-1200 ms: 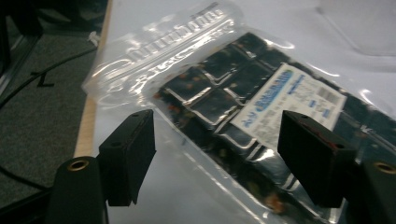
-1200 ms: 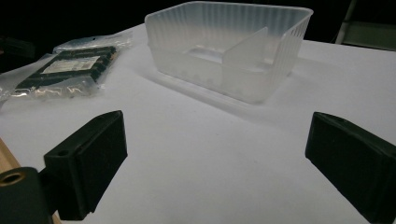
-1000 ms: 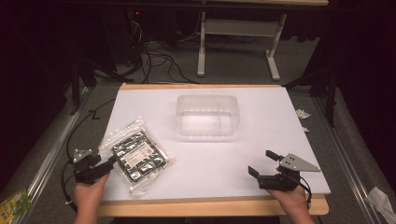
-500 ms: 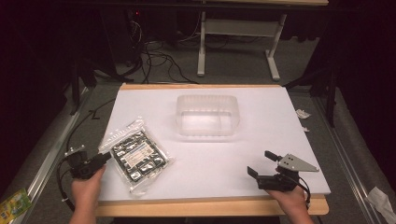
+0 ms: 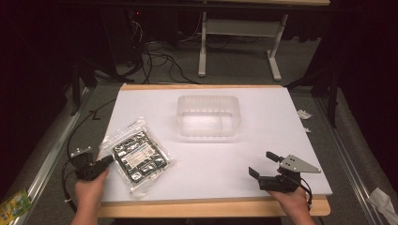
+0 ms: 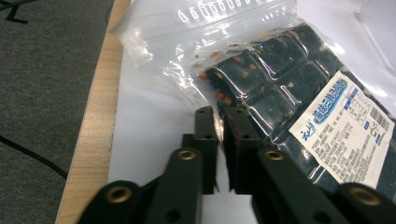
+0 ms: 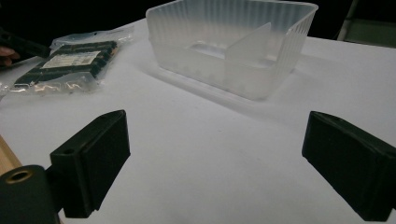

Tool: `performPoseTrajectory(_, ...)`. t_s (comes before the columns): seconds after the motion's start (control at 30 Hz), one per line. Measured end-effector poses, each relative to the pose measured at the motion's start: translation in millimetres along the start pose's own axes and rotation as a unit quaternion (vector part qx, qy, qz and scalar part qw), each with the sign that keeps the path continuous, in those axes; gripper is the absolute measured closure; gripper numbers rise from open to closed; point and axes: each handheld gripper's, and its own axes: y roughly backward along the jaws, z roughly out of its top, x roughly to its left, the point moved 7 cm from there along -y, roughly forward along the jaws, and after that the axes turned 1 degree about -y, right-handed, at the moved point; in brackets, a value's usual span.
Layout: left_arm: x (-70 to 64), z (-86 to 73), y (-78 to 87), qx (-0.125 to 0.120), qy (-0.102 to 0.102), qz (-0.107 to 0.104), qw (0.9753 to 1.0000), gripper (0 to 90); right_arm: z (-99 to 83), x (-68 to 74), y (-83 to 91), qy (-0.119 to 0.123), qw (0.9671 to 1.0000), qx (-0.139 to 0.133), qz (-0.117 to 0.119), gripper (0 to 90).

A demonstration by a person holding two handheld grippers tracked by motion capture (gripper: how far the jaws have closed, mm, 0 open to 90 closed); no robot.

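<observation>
White table (image 5: 281, 117) | left gripper (image 6: 222, 122) – pinching bag (image 6: 280, 70) | right gripper (image 7: 215, 163) – wide apart

The white counter (image 5: 281, 131) is lit brightly from above in the high view, while the floor and background beyond it are left in deep darkness. Soft shadows are cast beneath the translucent container (image 7: 233, 46). Glare is seen on the plastic bag (image 6: 210, 18) in the left gripper view. The near jaws are rendered slightly soft in both gripper views. Mild graininess is noticed in the high view.
</observation>
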Motion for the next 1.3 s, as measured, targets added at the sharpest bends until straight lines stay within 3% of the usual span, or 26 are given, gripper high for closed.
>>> performPoseTrajectory(0.07, -2.6, 0.1, -0.6, -0.001, -0.013, 0.002, 0.9999, 90.0, -0.1, 0.1, -0.1, 0.0, 1.0, 0.0, 0.001, 7.8)
performPoseTrajectory(0.2, -14.0, -0.5, -1.7, -0.001, -0.061, 0.003, 0.9981, 90.0, 0.1, 0.9, 0.1, 0.001, 1.0, 0.0, 0.0, 8.0)
performPoseTrajectory(0.33, -27.0, 5.4, 5.1, -0.033, -0.104, 0.012, 0.9939, 90.0, 0.1, 1.1, 0.9, 0.0, 1.0, -0.001, 0.0, 8.3)
performPoseTrajectory(0.43, -30.2, 7.3, 9.0, -0.045, -0.111, 0.012, 0.9927, 90.0, 0.1, 1.1, 1.3, 0.0, 1.0, -0.002, 0.0, 8.5)
performPoseTrajectory(0.6, -40.3, 10.7, 25.0, -0.075, -0.142, 0.008, 0.987, 90.0, 0.5, 2.9, 0.8, 0.003, 1.0, -0.002, 0.004, 8.9)
performPoseTrajectory(0.63, -40.3, 10.7, 25.0, -0.075, -0.142, 0.008, 0.987, 90.0, 0.5, 2.9, 0.8, 0.003, 1.0, -0.002, 0.004, 8.9)
performPoseTrajectory(0.83, -55.9, 16.2, 43.2, -0.116, -0.172, 0.002, 0.9783, 90.0, 1.9, 9.5, -1.7, 0.006, 0.9999, -0.002, 0.012, 9.1)
performPoseTrajectory(0.93, -58.8, 16.6, 47.2, -0.124, -0.178, 0.002, 0.9762, 90.0, 3.8, 13.9, -3.8, 0.008, 0.9998, -0.004, 0.016, 9.1)
performPoseTrajectory(1.17, -67.7, 17.2, 59.9, -0.15, -0.19, -0.002, 0.9702, 90.0, 22.0, 45.6, -30.3, 0.007, 0.9973, 0.011, 0.073, 14.3)
performPoseTrajectory(1.23, -68.5, 17.2, 61.3, -0.151, -0.192, -0.003, 0.9697, 90.0, 25.7, 51.2, -36.2, 0.011, 0.9966, 0.012, 0.08, 14.5)
performPoseTrajectory(1.3, -70.8, 17.8, 64.1, -0.158, -0.194, -0.005, 0.9681, 90.0, 35.9, 67.6, -57.1, 0.0, 0.9935, 0.017, 0.113, 15.3)
